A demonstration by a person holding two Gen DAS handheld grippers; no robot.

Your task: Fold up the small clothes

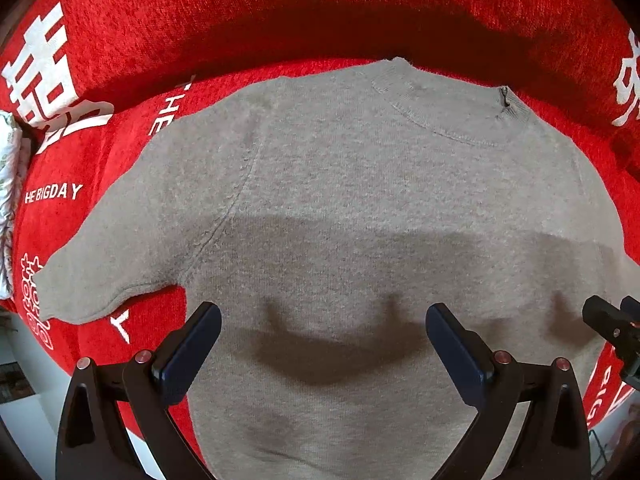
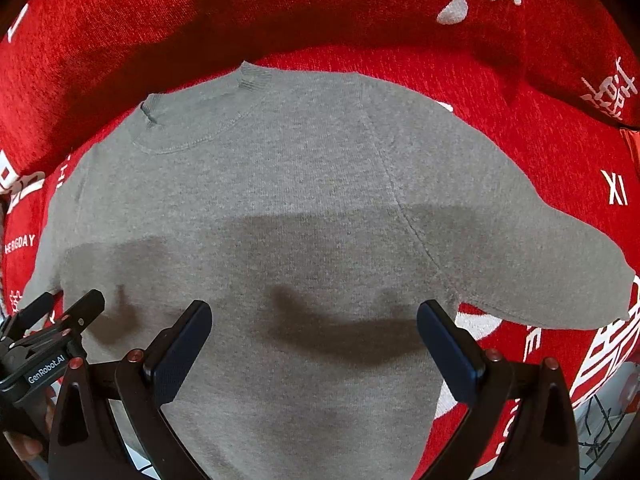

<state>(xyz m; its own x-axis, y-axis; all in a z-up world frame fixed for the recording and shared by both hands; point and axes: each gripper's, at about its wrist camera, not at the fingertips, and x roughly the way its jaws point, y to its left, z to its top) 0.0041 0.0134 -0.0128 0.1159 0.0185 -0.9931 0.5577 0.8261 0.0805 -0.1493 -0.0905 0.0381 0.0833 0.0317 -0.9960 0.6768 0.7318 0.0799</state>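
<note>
sweater [image 1: 360, 208] flat on red cover [image 1: 120, 60], unfolded.

right gripper [image 2: 314, 334]: jaws wide apart, above sweater | grey sweater [image 2: 280, 200]: flat on red blanket [image 2: 540, 148], collar far | left gripper [image 2: 60, 316]: near-left

Each gripper has a black frame of angled struts, braced with triangular ribs. On the left gripper [image 1: 323, 344], two round silver-and-red screw heads sit on each side, at 8 and 4 o'clock in its own view. Its fingers [image 1: 188, 354] are flat dark navy pads with rounded tips and a finely ribbed face. The right gripper [image 2: 314, 342] matches it, with the same screws and navy pads [image 2: 450, 350]. Seen from the right wrist at 8 o'clock, the left gripper's black body bears white lettering, apparently "GenRobot.AI".
</note>
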